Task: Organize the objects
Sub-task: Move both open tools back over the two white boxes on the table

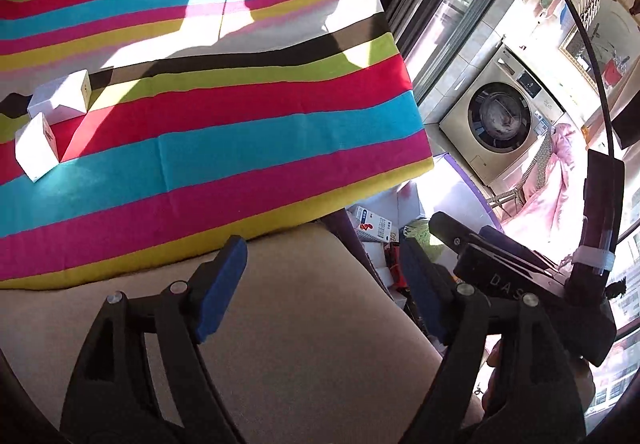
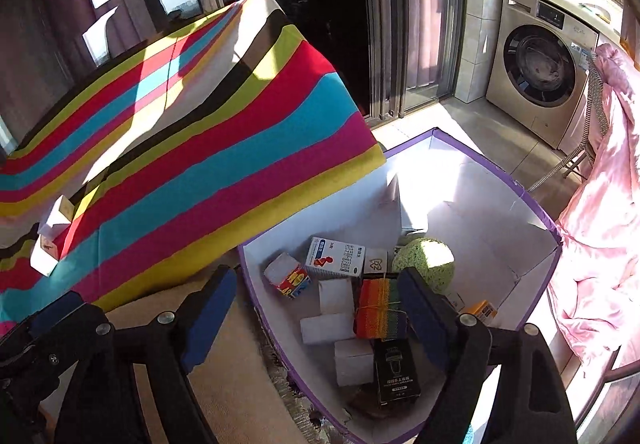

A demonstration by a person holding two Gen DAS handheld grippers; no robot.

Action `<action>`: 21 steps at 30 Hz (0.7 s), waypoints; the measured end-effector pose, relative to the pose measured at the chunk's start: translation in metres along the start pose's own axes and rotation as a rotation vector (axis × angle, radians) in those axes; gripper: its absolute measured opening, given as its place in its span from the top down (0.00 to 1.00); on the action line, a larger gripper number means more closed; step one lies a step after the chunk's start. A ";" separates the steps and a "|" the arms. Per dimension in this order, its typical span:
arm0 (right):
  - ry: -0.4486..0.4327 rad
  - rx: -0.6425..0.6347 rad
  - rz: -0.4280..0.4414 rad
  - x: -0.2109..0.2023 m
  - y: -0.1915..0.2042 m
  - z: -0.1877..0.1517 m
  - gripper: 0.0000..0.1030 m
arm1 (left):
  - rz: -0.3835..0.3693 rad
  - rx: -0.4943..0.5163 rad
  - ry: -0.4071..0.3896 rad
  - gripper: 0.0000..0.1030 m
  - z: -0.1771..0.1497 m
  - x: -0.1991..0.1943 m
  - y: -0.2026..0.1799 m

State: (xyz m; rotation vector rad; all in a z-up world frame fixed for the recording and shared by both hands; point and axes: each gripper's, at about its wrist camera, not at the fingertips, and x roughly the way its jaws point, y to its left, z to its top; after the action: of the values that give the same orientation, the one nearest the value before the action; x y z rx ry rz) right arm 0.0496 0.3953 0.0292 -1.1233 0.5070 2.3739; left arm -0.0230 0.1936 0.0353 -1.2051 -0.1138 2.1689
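We are seeing, at the far left of the left wrist view, two small white boxes lying close together on the striped cloth, which is covering a table; one white box is sitting nearer to us, the other just behind it. The sun is falling across the cloth in a bright patch. Moving toward the middle, the left gripper is hanging over a beige surface with its blue pads standing well apart, and nothing is lying between them. To its right the right gripper is hovering above the purple-edged storage box, also with its jaws spread wide and gripping nothing. Inside this box we are finding a white and blue medicine carton, a rainbow-coloured bundle, a black carton, a green ball and several plain white boxes. At the far right a washing machine is standing by the wall, with a pink quilt hanging beside it.
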 end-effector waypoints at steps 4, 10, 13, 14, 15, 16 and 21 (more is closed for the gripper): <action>-0.048 -0.061 -0.029 -0.008 0.039 0.004 0.18 | 0.054 -0.053 -0.018 0.22 0.000 -0.017 0.043; -0.152 -0.203 0.062 -0.022 0.098 0.008 0.18 | 0.167 -0.076 -0.046 0.22 0.004 -0.051 0.099; -0.124 -0.236 0.168 -0.017 0.123 0.007 0.18 | 0.187 -0.119 -0.065 0.22 0.006 -0.060 0.127; -0.103 -0.233 0.212 -0.013 0.131 0.007 0.18 | 0.200 -0.137 -0.072 0.22 0.007 -0.063 0.138; -0.083 -0.239 0.242 -0.007 0.139 0.006 0.18 | 0.210 -0.148 -0.079 0.22 0.008 -0.063 0.145; -0.061 -0.252 0.254 -0.002 0.149 0.005 0.18 | 0.217 -0.165 -0.085 0.22 0.011 -0.063 0.152; -0.043 -0.341 0.274 0.014 0.193 0.003 0.18 | 0.241 -0.233 -0.115 0.22 0.029 -0.054 0.178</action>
State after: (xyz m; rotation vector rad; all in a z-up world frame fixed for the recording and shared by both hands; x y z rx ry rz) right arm -0.0665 0.2410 0.0449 -1.2056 0.2590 2.7947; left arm -0.1141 0.0290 0.0258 -1.2760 -0.2908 2.4909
